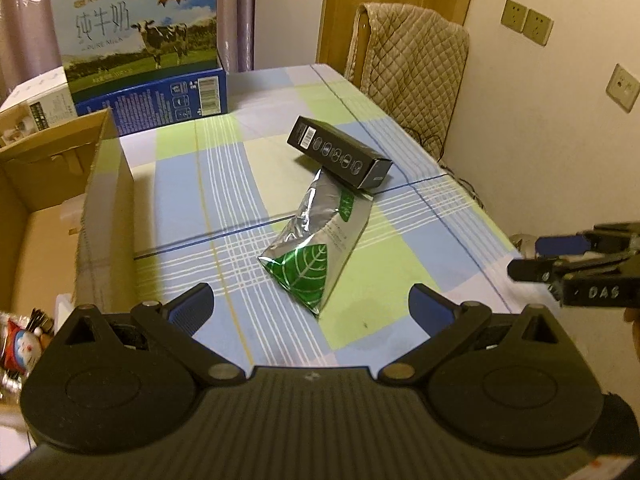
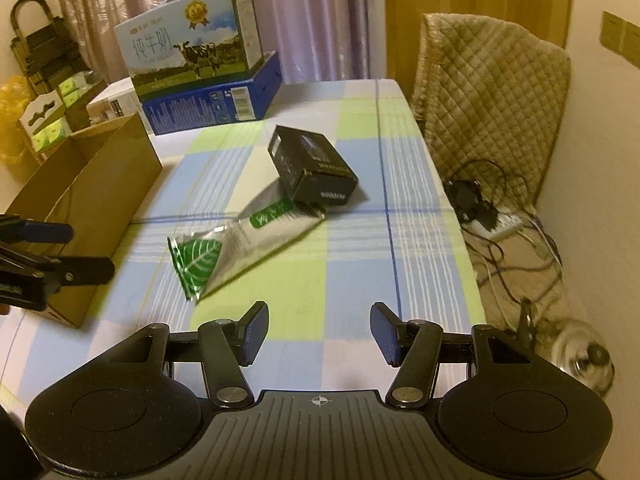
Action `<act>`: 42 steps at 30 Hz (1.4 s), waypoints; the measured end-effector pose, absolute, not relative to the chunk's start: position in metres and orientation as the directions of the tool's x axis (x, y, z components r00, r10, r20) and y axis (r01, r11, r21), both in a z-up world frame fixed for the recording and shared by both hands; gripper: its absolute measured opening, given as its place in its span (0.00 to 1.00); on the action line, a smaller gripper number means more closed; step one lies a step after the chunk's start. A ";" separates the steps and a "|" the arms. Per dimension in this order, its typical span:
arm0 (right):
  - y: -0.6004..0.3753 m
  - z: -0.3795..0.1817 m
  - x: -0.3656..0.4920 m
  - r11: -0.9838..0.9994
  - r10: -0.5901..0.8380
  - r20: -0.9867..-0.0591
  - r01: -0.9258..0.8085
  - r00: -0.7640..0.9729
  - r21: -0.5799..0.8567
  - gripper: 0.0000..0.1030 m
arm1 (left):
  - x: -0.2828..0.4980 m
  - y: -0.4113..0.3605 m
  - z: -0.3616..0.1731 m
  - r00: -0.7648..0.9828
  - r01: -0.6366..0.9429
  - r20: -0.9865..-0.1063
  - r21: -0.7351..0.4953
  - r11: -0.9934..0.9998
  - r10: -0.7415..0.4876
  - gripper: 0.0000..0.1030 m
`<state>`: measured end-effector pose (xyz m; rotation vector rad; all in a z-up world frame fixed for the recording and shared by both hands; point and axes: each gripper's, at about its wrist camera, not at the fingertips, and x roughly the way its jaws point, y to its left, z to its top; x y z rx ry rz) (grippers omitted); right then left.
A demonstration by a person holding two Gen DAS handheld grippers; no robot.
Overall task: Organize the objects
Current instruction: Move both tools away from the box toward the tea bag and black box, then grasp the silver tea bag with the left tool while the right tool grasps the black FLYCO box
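Two items are left out on the checked surface (image 1: 240, 184): a silver pouch (image 1: 316, 240) with a green leaf print, and a black box (image 1: 340, 152) whose near end rests on the pouch's far end. A cardboard carton (image 1: 100, 216) stands open on the left, likely their destination; only its bare floor shows, so what it holds I cannot tell. Left tongs (image 1: 310, 306) hang wide and empty just short of the pouch. Right tongs (image 2: 318, 330) are also spread, holding nothing. By my reading, both pieces remain to be stowed, pouch probably first.
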<state>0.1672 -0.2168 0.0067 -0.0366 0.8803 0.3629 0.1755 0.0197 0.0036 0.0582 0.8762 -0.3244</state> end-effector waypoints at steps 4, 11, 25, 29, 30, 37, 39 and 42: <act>-0.217 0.004 0.195 0.921 0.336 -0.745 -0.365 0.576 0.133 0.52 | 0.201 0.015 -0.009 0.579 0.317 -0.776 -0.067 0.946 -0.249 0.99; -0.213 -0.007 0.245 0.902 0.365 -0.738 -0.413 0.567 0.128 0.57 | 0.247 -0.008 -0.031 0.542 0.382 -0.802 -0.028 0.924 -0.249 0.99; -0.203 -0.037 0.332 0.858 0.448 -0.722 -0.479 0.526 0.184 0.78 | 0.317 -0.021 -0.088 0.446 0.398 -0.854 -0.076 0.914 -0.266 0.92; -0.196 -0.045 0.356 0.850 0.470 -0.712 -0.485 0.521 0.206 0.79 | 0.326 -0.023 -0.097 0.433 0.390 -0.859 -0.094 0.916 -0.273 0.87; -0.195 -0.048 0.361 0.848 0.475 -0.712 -0.487 0.518 0.211 0.80 | 0.327 -0.024 -0.099 0.429 0.393 -0.860 -0.096 0.914 -0.275 0.87; -0.181 -0.065 0.388 0.841 0.469 -0.737 -0.502 0.487 0.203 0.81 | 0.334 -0.029 -0.110 0.406 0.403 -0.865 -0.122 0.907 -0.296 0.84; -0.178 -0.072 0.395 0.840 0.469 -0.747 -0.498 0.471 0.214 0.81 | 0.336 -0.029 -0.112 0.400 0.411 -0.864 -0.129 0.902 -0.305 0.82; -0.176 -0.077 0.401 0.846 0.460 -0.756 -0.487 0.465 0.216 0.81 | 0.340 -0.030 -0.117 0.380 0.419 -0.866 -0.151 0.895 -0.324 0.79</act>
